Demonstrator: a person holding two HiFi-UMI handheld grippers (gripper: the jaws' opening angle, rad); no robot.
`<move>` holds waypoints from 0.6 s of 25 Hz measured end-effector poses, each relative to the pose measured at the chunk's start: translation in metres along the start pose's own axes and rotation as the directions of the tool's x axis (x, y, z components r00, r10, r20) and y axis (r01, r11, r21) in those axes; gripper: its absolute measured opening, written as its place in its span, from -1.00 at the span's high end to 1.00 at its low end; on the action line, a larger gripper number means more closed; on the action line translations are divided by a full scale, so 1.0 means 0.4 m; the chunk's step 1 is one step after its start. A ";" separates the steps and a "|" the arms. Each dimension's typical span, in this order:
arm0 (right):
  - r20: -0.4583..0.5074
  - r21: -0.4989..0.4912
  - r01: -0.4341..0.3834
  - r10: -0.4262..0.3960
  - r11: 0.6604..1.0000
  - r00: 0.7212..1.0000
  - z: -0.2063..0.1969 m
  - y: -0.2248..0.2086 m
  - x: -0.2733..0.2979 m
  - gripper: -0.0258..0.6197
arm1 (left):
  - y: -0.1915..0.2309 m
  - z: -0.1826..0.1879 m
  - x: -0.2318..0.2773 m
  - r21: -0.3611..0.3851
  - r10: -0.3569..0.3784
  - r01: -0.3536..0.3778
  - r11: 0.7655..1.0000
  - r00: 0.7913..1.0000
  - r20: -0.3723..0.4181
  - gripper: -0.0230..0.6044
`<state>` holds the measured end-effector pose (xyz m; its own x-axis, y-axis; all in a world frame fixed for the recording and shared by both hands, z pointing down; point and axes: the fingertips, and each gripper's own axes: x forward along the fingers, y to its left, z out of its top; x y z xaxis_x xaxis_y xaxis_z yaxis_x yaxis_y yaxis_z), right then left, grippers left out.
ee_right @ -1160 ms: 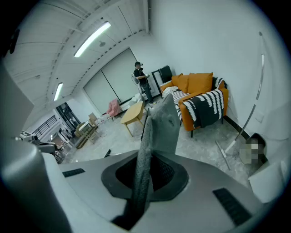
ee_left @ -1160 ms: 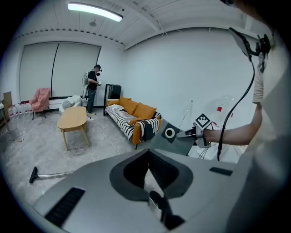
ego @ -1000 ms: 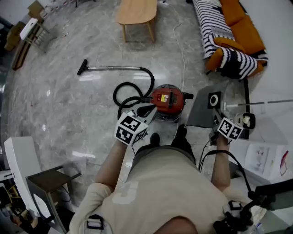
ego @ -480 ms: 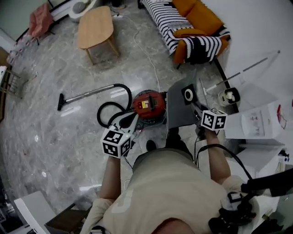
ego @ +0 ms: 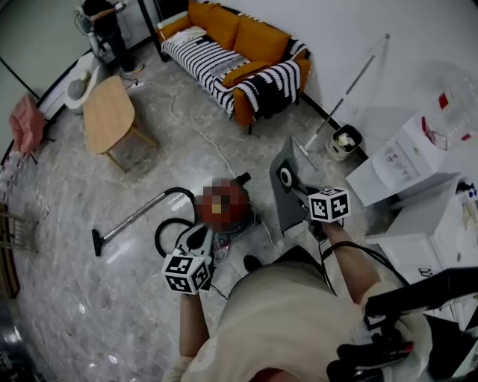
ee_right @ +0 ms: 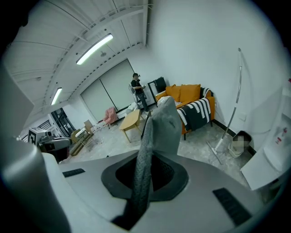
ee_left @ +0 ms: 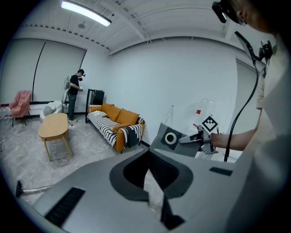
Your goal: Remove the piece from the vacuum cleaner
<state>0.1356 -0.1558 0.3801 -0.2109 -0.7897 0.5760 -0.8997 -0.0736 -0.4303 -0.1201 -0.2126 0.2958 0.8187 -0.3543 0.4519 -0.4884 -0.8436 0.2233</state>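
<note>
The red vacuum cleaner canister [ego: 222, 207] stands on the marble floor, its black hose [ego: 166, 226] looped at its left and its wand ending in a floor head [ego: 97, 242]. My right gripper [ego: 300, 191] is shut on a flat grey dust bag [ego: 284, 195] with a round white-ringed hole, held in the air just right of the canister. From the right gripper view the bag [ee_right: 160, 129] rises edge-on from between the jaws. My left gripper [ego: 196, 237] hovers shut and empty near the canister's front left. The left gripper view shows the bag [ee_left: 170, 139] off to the right.
An orange sofa with striped throws [ego: 239, 52] lines the far wall, with a wooden coffee table [ego: 108, 116] to the left. White boxes [ego: 418, 149], a small bin [ego: 343, 142] and a leaning pole [ego: 355, 82] stand at right. A power cable [ego: 196, 127] crosses the floor. A person [ego: 101, 15] stands far back.
The head view has swung round, so the sofa now sits at top centre. Both grippers have shifted across the floor. The right one still carries the grey bag beside the canister.
</note>
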 end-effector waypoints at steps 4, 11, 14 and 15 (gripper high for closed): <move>0.029 0.014 -0.034 0.033 0.999 0.999 0.006 -0.026 -0.031 0.85 | -0.047 0.017 0.015 0.011 0.016 -0.016 1.000 1.000 -0.007 0.91; 0.023 0.003 -0.074 0.074 0.997 0.997 -0.030 -0.133 -0.150 0.86 | -0.227 0.008 0.082 0.019 0.011 -0.011 1.000 1.000 -0.006 0.91; 0.012 0.018 -0.074 0.074 0.997 0.997 -0.064 -0.195 -0.208 0.85 | -0.311 0.001 0.112 0.021 0.010 -0.009 1.000 1.000 -0.013 0.91; 0.007 0.024 -0.074 0.074 0.997 0.997 -0.075 -0.216 -0.225 0.86 | -0.338 -0.001 0.120 0.021 0.009 -0.009 1.000 1.000 -0.016 0.91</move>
<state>0.2208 -0.0603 0.3862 -0.2742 -0.7973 0.5377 -0.8723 -0.0292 -0.4882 -0.0147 -0.1153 0.2877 0.8092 -0.3560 0.4674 -0.4894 -0.8486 0.2010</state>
